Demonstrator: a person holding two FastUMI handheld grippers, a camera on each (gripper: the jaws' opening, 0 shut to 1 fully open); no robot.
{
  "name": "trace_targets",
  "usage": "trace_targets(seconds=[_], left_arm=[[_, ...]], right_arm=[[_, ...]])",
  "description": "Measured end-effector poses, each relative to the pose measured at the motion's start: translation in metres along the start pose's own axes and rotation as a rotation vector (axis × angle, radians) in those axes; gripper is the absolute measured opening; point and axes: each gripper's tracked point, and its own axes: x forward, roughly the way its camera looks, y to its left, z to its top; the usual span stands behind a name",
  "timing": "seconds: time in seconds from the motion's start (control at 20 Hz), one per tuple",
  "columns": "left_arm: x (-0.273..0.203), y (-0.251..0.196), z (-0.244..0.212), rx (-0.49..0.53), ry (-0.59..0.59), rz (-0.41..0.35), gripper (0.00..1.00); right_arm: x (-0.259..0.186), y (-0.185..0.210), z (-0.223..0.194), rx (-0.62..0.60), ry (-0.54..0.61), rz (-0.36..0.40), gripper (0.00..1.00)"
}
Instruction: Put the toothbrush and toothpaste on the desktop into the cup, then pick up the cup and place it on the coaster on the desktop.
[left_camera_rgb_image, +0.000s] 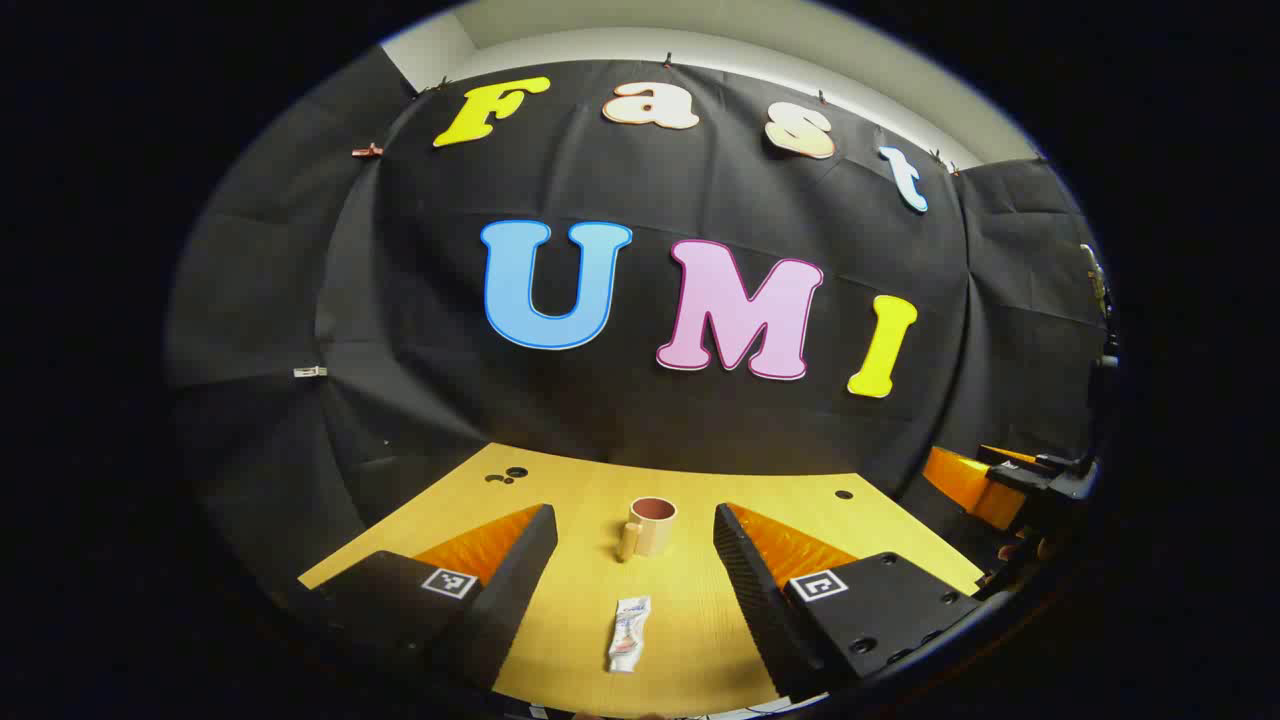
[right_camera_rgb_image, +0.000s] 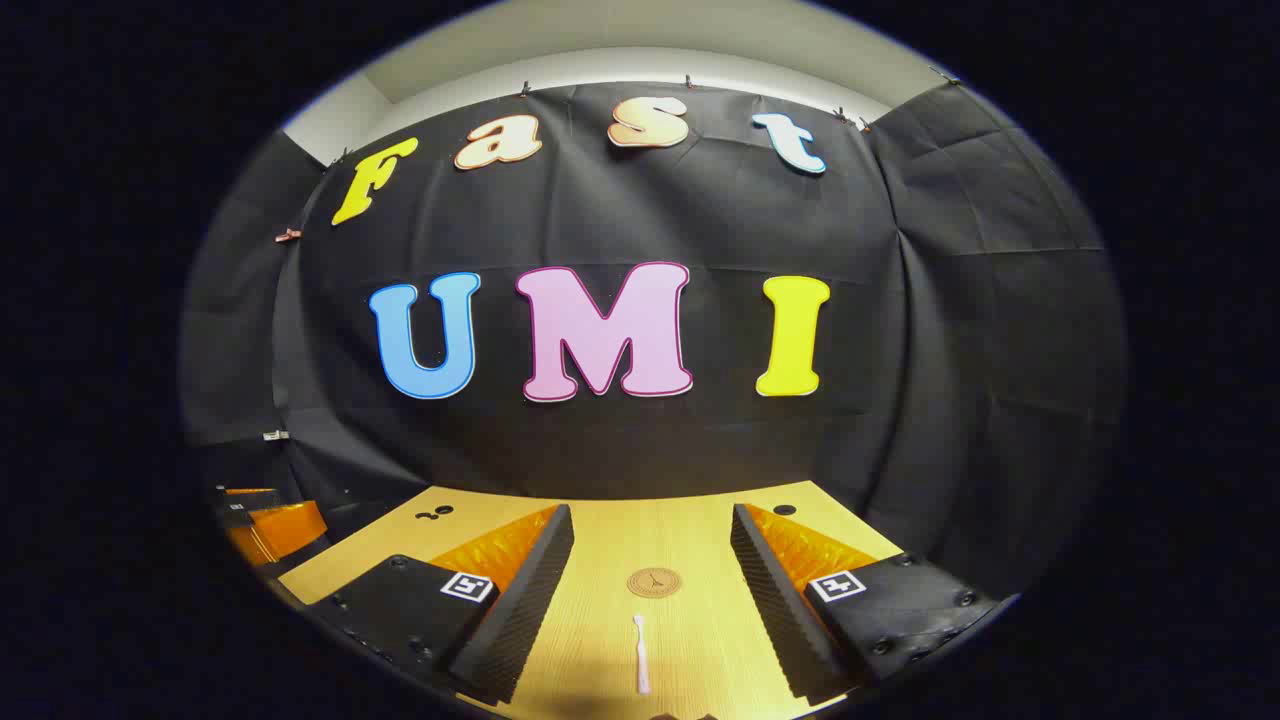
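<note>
Starting layout, both grippers held above the counter (left_camera_rgb_image: 690, 620). In the left gripper view, my left gripper (left_camera_rgb_image: 635, 545) has its jaws spread wide with nothing between them; the toothpaste (left_camera_rgb_image: 628, 633) lies flat on the wood between and just ahead of them, its long axis running away from me, and the cup (left_camera_rgb_image: 650, 527) stands upright beyond it, handle turned to the left in that view. The cup's mouth faces up and what I can see of its inside looks empty.

In the right gripper view, my right gripper (right_camera_rgb_image: 650, 555) likewise has jaws spread and idle; the toothbrush (right_camera_rgb_image: 640, 653) lies flat between them, with the round coaster (right_camera_rgb_image: 654, 582) bare just beyond it.

Handling, as I judge it: the tube is light and soft, so I would pinch it across its width near the middle, gently. The brush is light, stiff and thin, lying low on the wood; I would grip the handle mid-length. The cup looks rigid and possibly fragile; I would take it by the rim wall or handle.
</note>
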Motion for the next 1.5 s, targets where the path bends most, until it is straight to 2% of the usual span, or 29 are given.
trace_targets(seconds=[0.15, 0.55, 0.95, 1.2, 1.5], left_arm=[[0.007, -0.006, -0.001, 0.033, 0.004, 0.001, 0.98], [0.011, -0.021, -0.006, 0.047, 0.019, -0.018, 0.97], [0.021, -0.023, -0.010, 0.077, 0.027, -0.033, 0.97], [0.030, -0.017, -0.018, 0.082, 0.045, -0.024, 0.97], [0.049, -0.012, -0.041, 0.072, 0.107, -0.003, 0.98]], right_arm=[[0.003, 0.000, -0.004, 0.005, 0.012, 0.014, 0.98], [0.009, -0.009, -0.015, 0.016, 0.048, 0.015, 0.98], [0.018, -0.022, -0.022, 0.038, 0.072, -0.001, 0.98], [0.031, -0.038, -0.026, 0.035, 0.069, -0.027, 0.98], [0.048, -0.048, -0.027, 0.017, 0.074, -0.017, 0.98]])
